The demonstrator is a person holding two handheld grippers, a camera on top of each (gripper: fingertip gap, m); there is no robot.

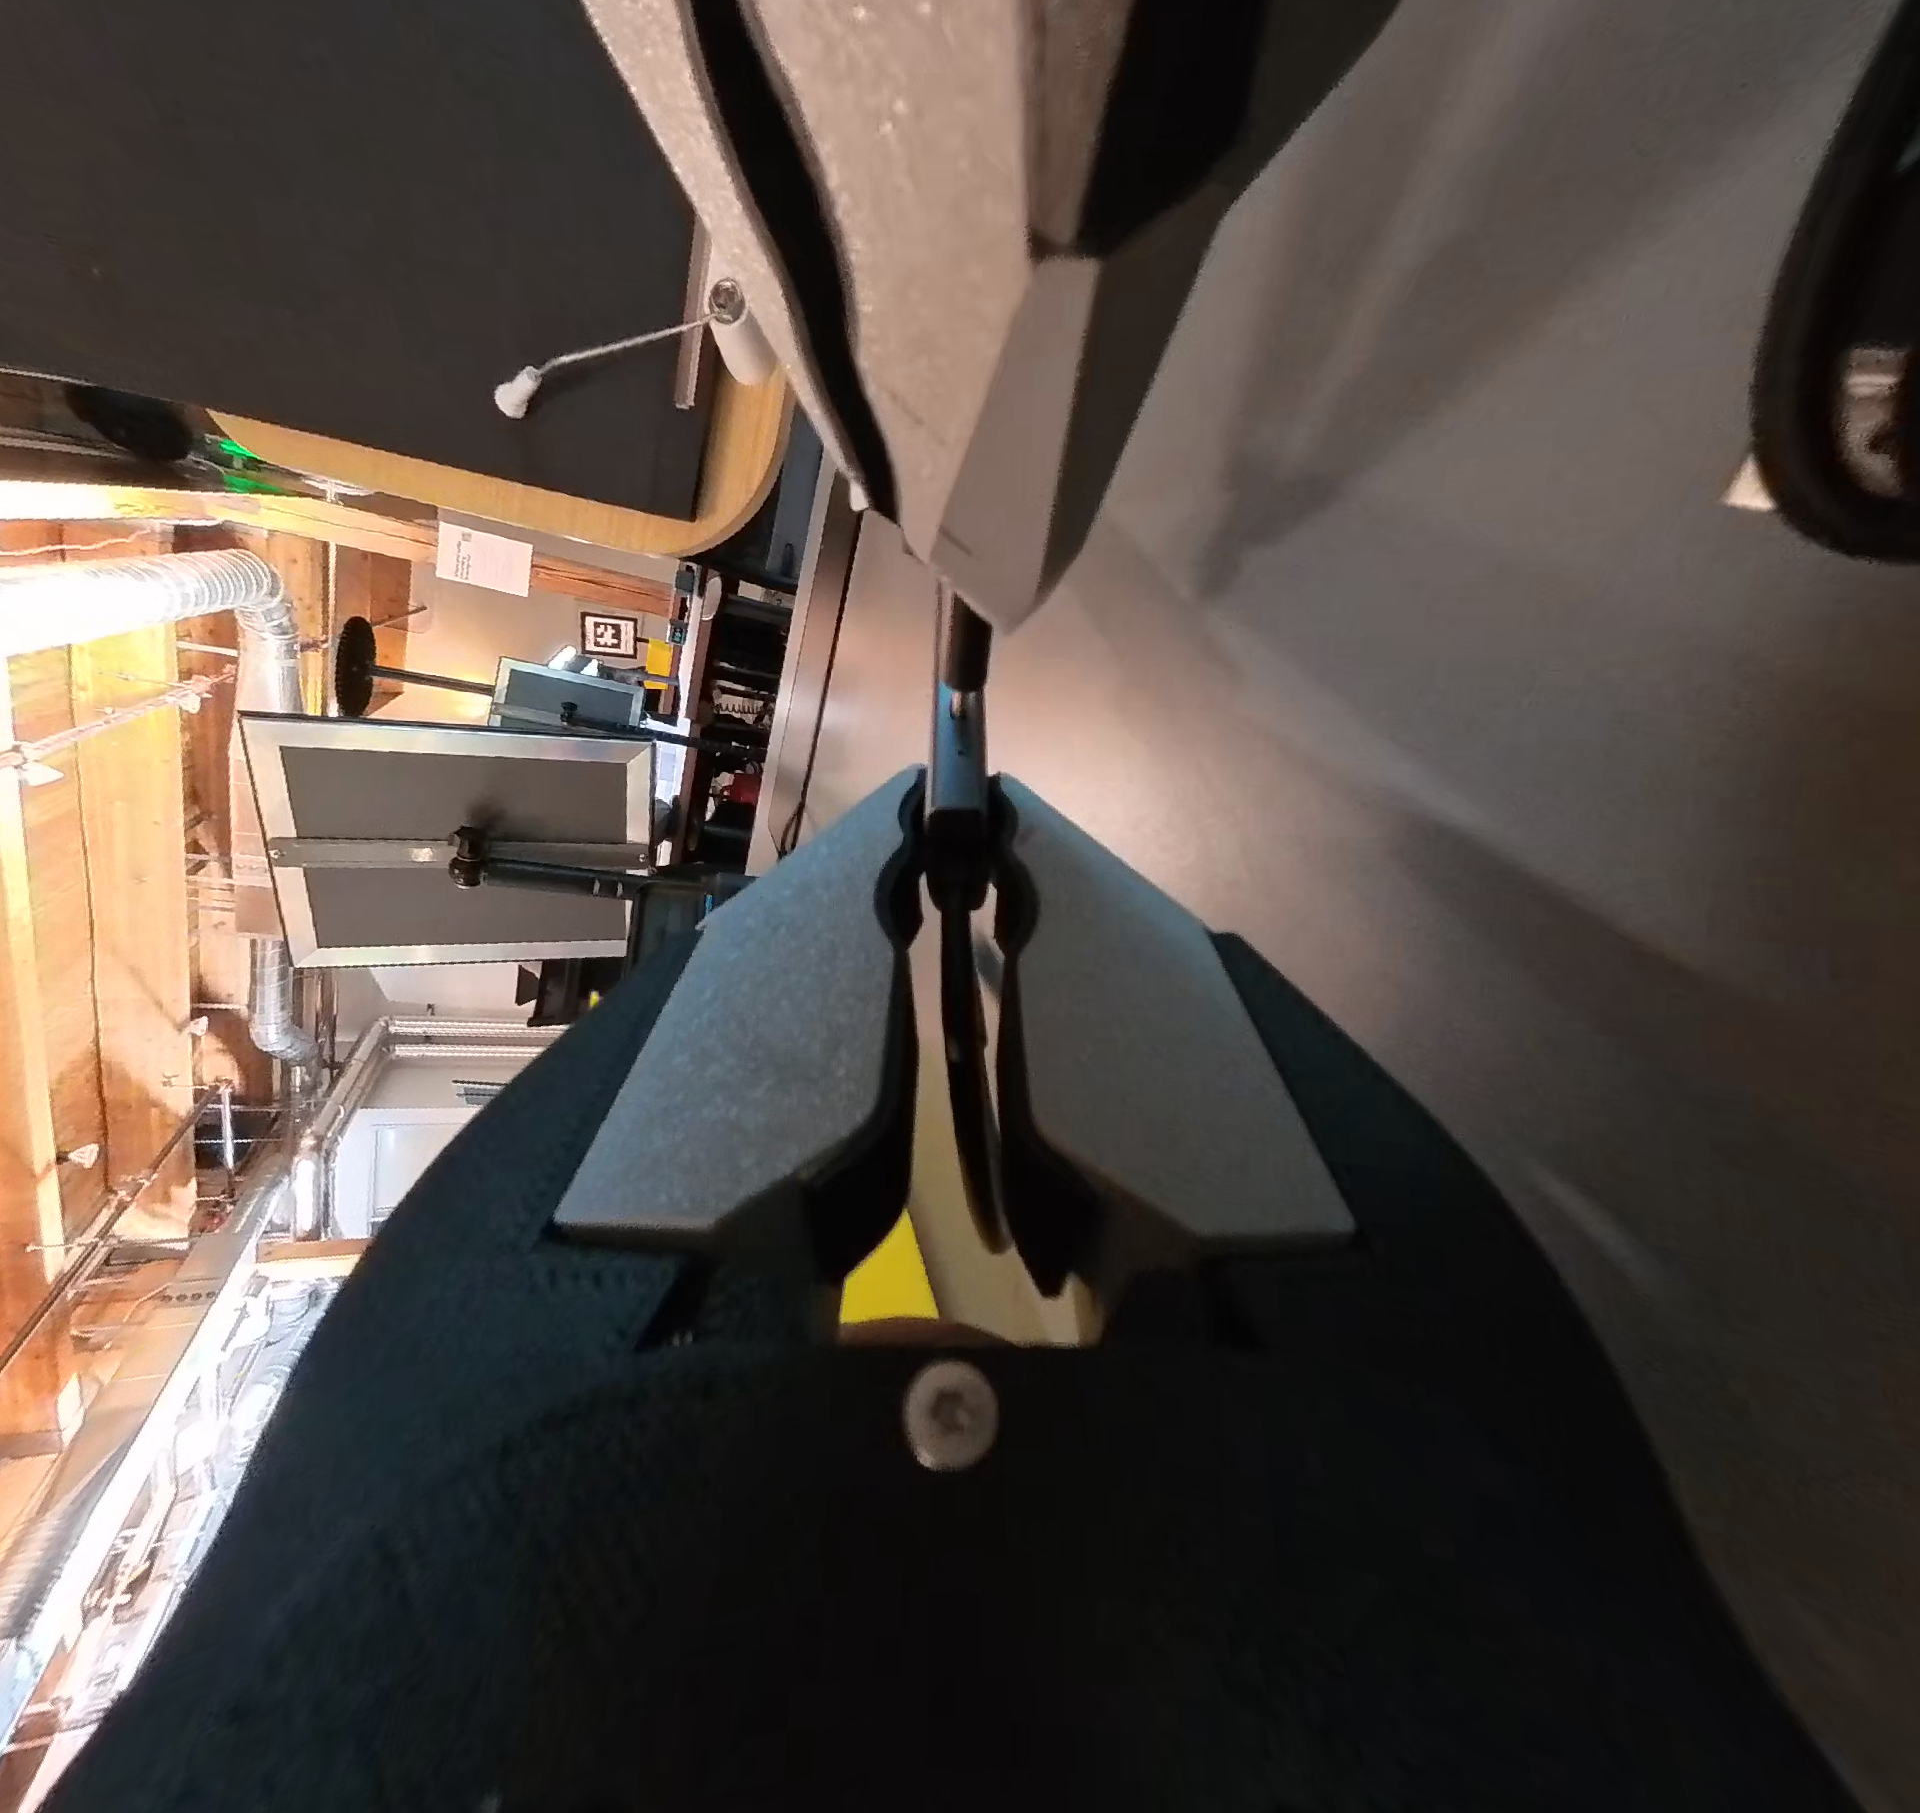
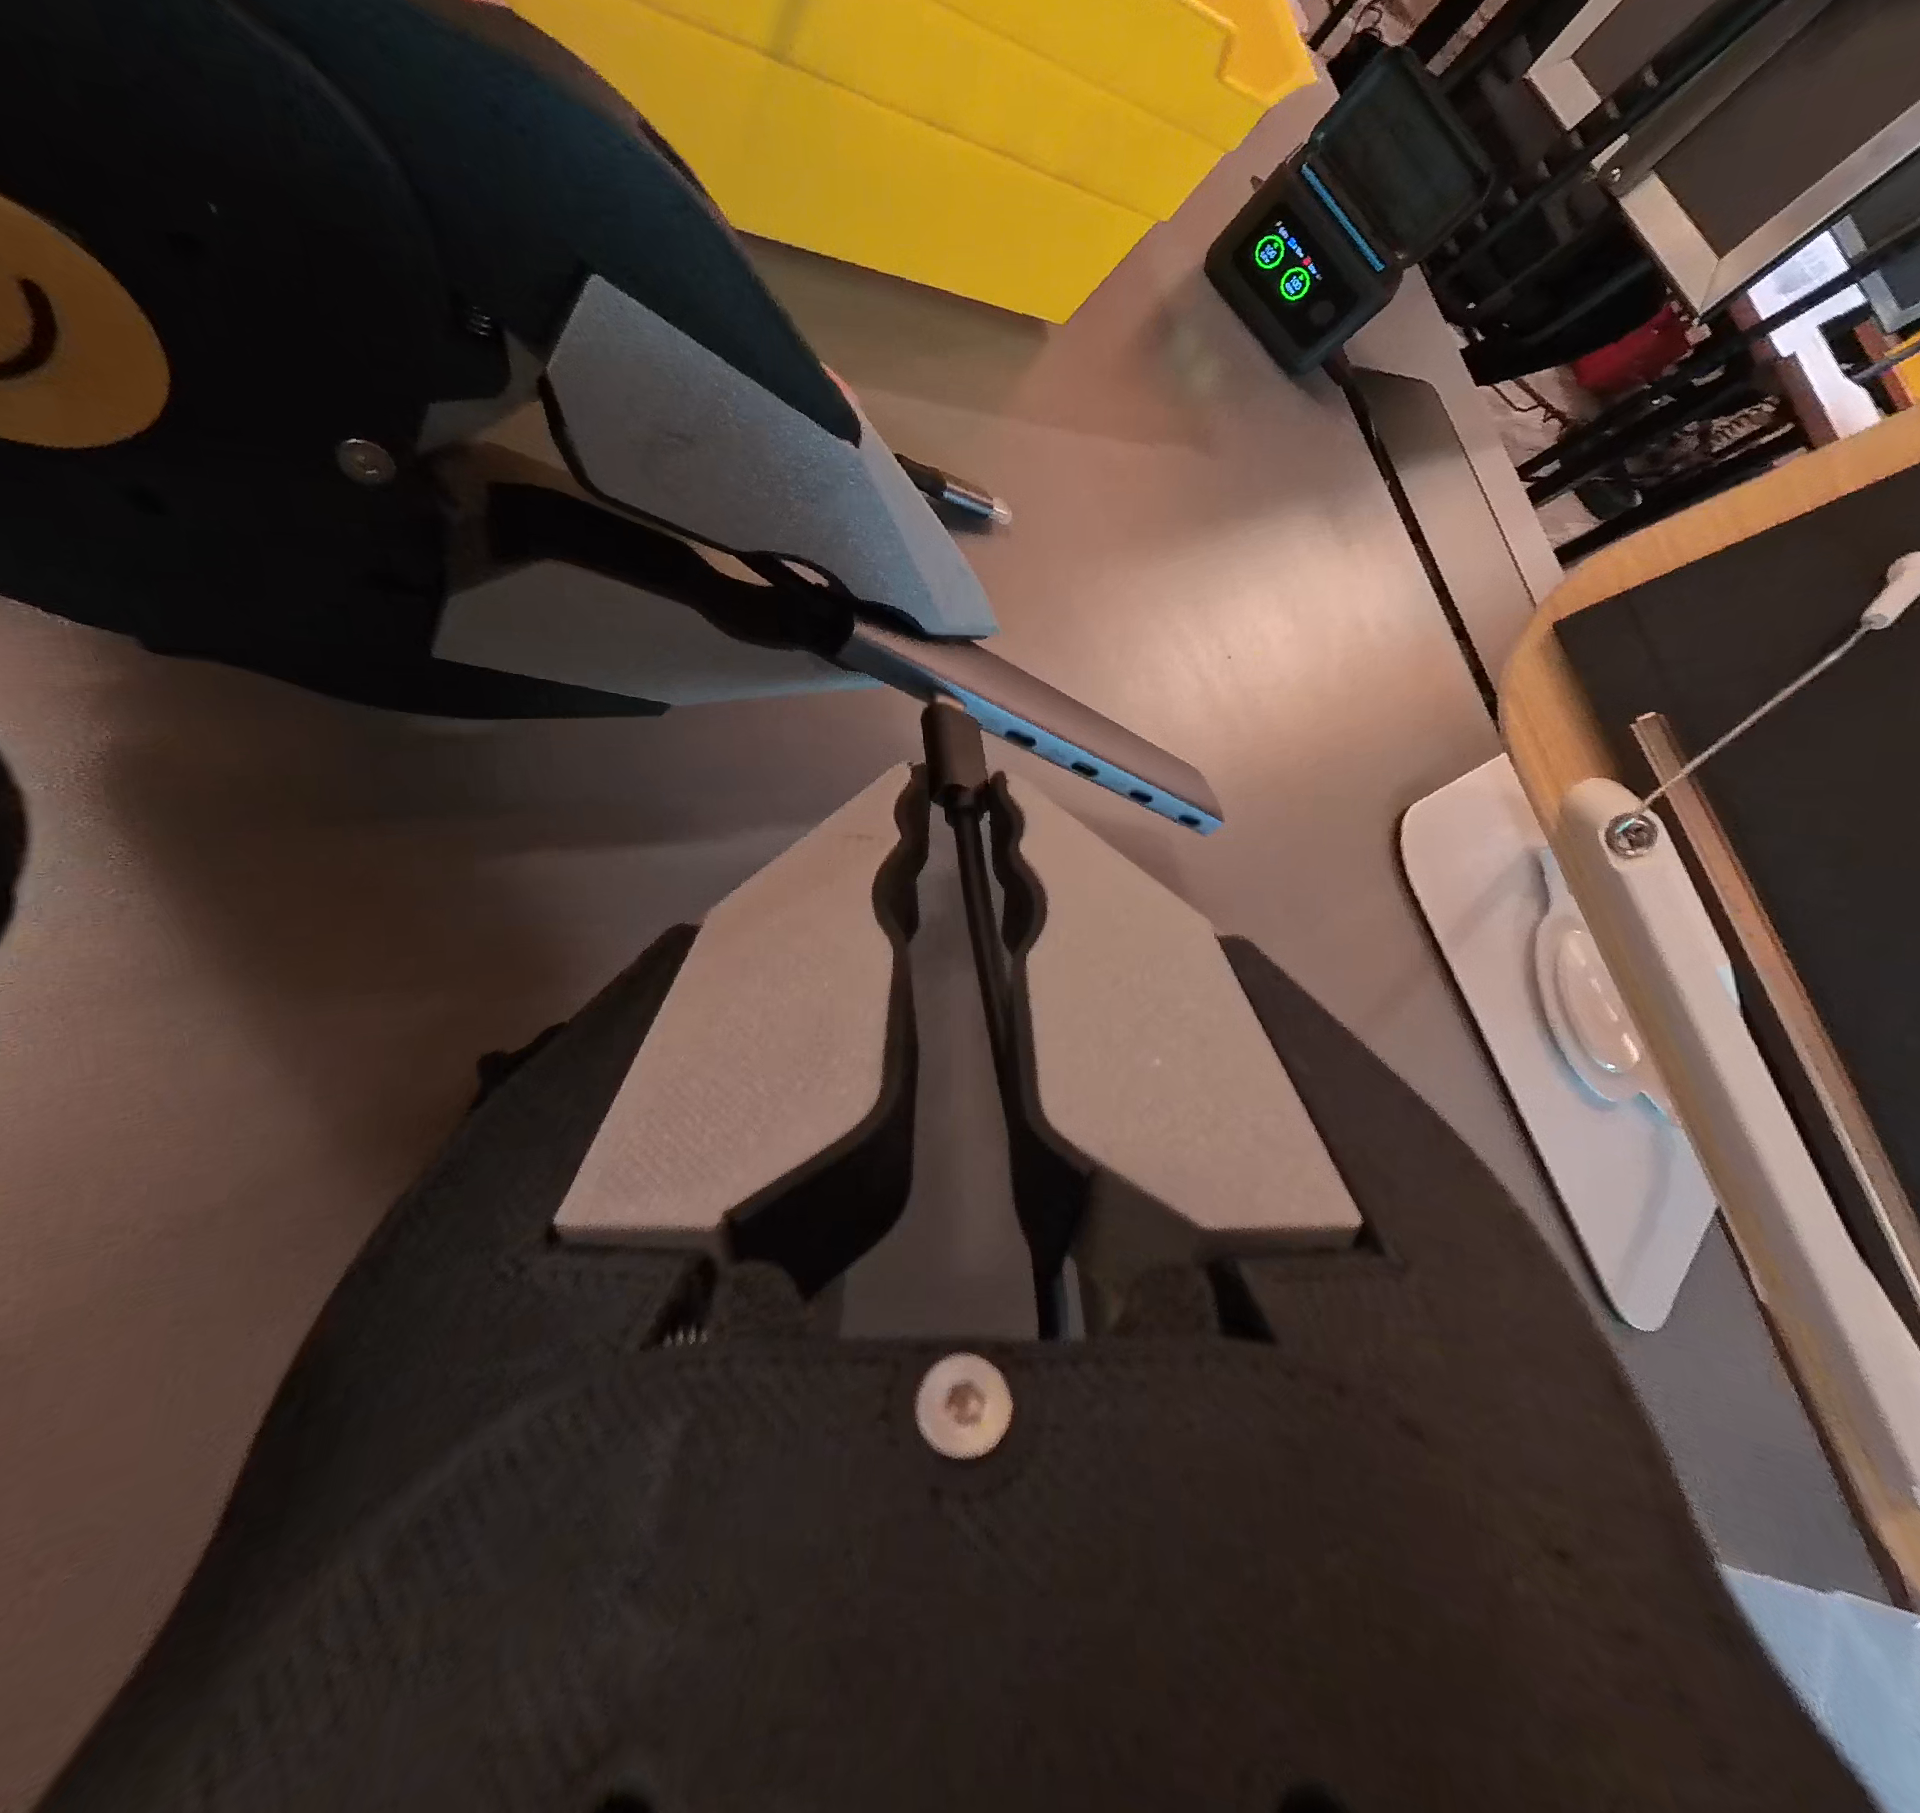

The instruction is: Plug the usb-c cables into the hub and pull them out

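Gripping the hub [image 2: 1049,740] by its left end, the left gripper [image 2: 914,641] holds it above the table [image 2: 1195,568] while the right gripper [image 2: 961,792], clamped on a cable plug [image 2: 954,740], meets its near edge; a straight, square push should seat it cleanly.

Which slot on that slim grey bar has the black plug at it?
The end slot nearest the left gripper holding the slim grey hub. The right gripper's black usb-c plug meets it; the other slots are empty.
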